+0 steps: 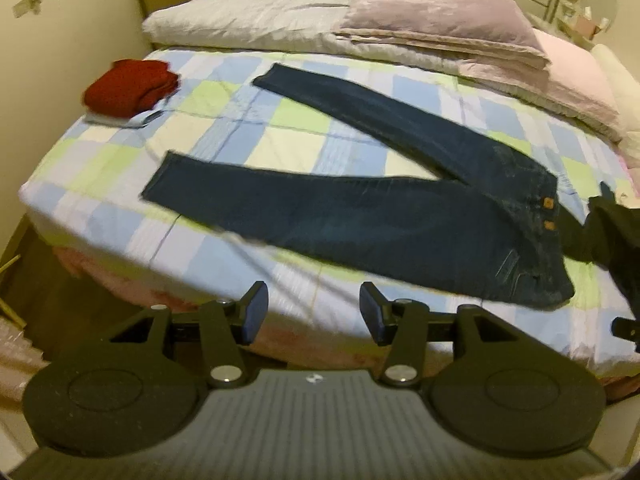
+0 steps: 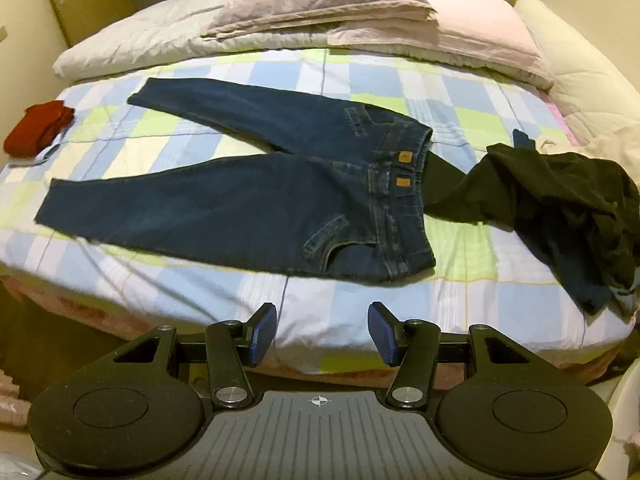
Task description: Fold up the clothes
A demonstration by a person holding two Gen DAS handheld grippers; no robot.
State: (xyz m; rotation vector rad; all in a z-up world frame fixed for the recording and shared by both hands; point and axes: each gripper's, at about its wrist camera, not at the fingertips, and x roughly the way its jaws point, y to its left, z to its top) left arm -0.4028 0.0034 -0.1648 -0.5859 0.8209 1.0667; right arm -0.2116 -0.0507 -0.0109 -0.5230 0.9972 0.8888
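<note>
Left gripper (image 1: 314,312): blue-padded fingers spread apart, holding nothing, above the near bed edge.
Right gripper (image 2: 322,332): fingers likewise apart and empty.
Dark blue denim jeans (image 2: 256,196): flat on the checked pastel bedsheet (image 2: 460,92), legs splayed leftward, waistband to the right.
Crumpled black garment (image 2: 560,200): just beside the waistband.
Folded dark red garment (image 1: 130,88): far left, well apart.

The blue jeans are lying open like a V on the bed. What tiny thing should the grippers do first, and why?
Probably bring the left gripper forward to the near leg's hem. Both it and the right gripper are open, empty and short of the jeans, whose legs lie spread apart. Laying one leg over the other looks like the first fold.
</note>
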